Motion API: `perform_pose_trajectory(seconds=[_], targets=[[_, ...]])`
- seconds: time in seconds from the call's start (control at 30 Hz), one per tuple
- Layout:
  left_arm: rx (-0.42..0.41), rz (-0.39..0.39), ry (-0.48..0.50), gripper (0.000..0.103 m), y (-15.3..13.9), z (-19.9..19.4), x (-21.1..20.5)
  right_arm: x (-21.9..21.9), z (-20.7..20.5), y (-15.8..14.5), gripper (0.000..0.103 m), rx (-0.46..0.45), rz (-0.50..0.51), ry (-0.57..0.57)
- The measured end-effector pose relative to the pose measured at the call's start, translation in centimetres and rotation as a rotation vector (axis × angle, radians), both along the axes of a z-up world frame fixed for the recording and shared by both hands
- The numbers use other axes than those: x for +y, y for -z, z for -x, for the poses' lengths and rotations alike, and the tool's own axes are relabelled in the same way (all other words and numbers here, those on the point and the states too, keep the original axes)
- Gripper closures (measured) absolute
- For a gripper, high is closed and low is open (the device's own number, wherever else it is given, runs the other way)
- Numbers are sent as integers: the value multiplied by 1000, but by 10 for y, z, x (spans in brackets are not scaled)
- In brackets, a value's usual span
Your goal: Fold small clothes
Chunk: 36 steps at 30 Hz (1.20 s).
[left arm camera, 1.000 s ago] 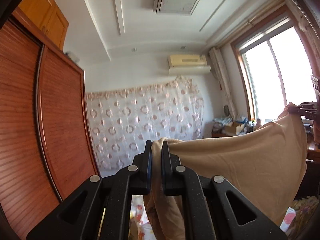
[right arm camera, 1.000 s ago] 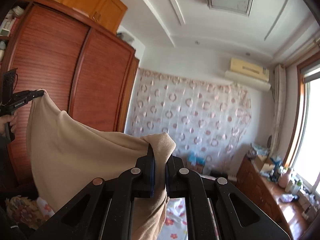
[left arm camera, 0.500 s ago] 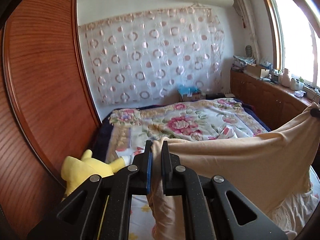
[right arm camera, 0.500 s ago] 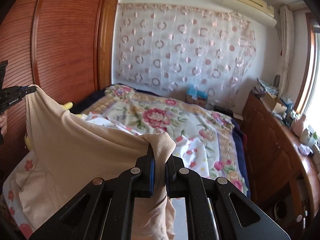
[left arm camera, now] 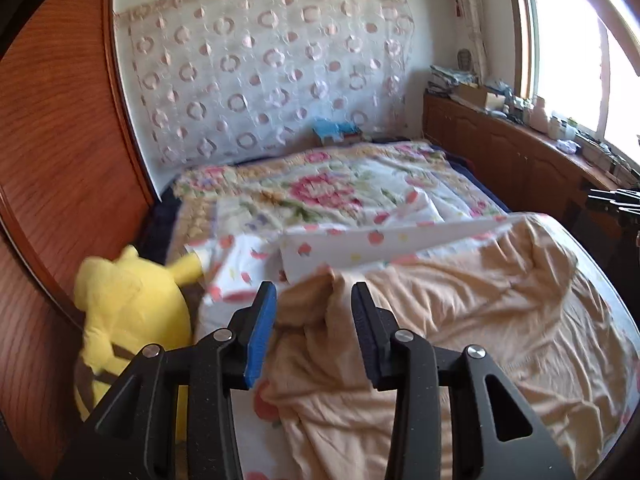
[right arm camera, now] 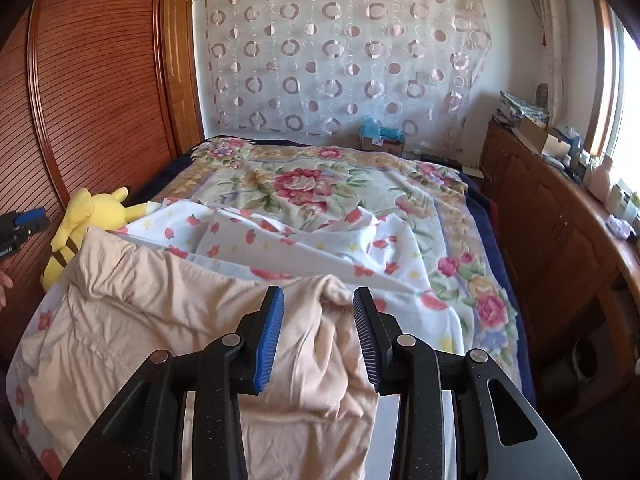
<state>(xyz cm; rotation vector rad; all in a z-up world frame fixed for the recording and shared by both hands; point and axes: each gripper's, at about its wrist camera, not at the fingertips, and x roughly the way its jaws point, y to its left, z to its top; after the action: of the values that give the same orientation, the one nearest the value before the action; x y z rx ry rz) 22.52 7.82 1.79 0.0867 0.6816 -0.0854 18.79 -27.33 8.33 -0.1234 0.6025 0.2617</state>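
Left wrist view showed the left gripper [left arm camera: 314, 300] with its jaws parting, a bunched corner of the beige garment [left arm camera: 460, 320] lying loose between them, neither pad pressing it. On the right wrist view the right gripper [right arm camera: 318, 304] was likewise opening, another rumpled corner of the same cloth sitting free between its blue-faced fingers [right arm camera: 270, 332]. The garment lay spread and wrinkled across the near end of the bed [right arm camera: 448, 216], partly over a white strawberry-print sheet [right arm camera: 320, 240] on the floral quilt. A yellow plush toy [left arm camera: 128, 312] sat at the bed's left edge against the wooden wardrobe [right arm camera: 100, 80]. A spotted curtain [right arm camera: 340, 52] hung behind the bed.
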Motion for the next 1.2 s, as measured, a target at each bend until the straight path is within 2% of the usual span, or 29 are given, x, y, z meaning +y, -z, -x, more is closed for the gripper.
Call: perform_pose_trajectory(seconds=[0.17,0.23,0.4,0.73,0.97,1.0,1.07,1.13,1.2], targets=[[81,7,33,61,38,16,-5,-3,10,32,64,63,-9,-21],[111,9,44,55,51,20,-8,-7,9,41,64,99,-23,-15],[183,6,36,53,78,13,-7,-19,1,51,64,165,-23,22],[247,38,-24,53,95,0,10,-24,-22,55,64,194,28,30],[231,55,-7,53,99,-4,15,-24,-36,60,64,211,20,26],[228,66,-12,53,98,-6,18,-22,-34,60,67,209,28,18],[218,102,-27,53,95,-9,28,-16,-35,70,99,197,49,-16],[204,130,-42,53,90,-9,37,-11,-27,66,100,148,82,-39],[195,139,-54,53,86,-8,44,-10,-12,55,100,86,44,-75]])
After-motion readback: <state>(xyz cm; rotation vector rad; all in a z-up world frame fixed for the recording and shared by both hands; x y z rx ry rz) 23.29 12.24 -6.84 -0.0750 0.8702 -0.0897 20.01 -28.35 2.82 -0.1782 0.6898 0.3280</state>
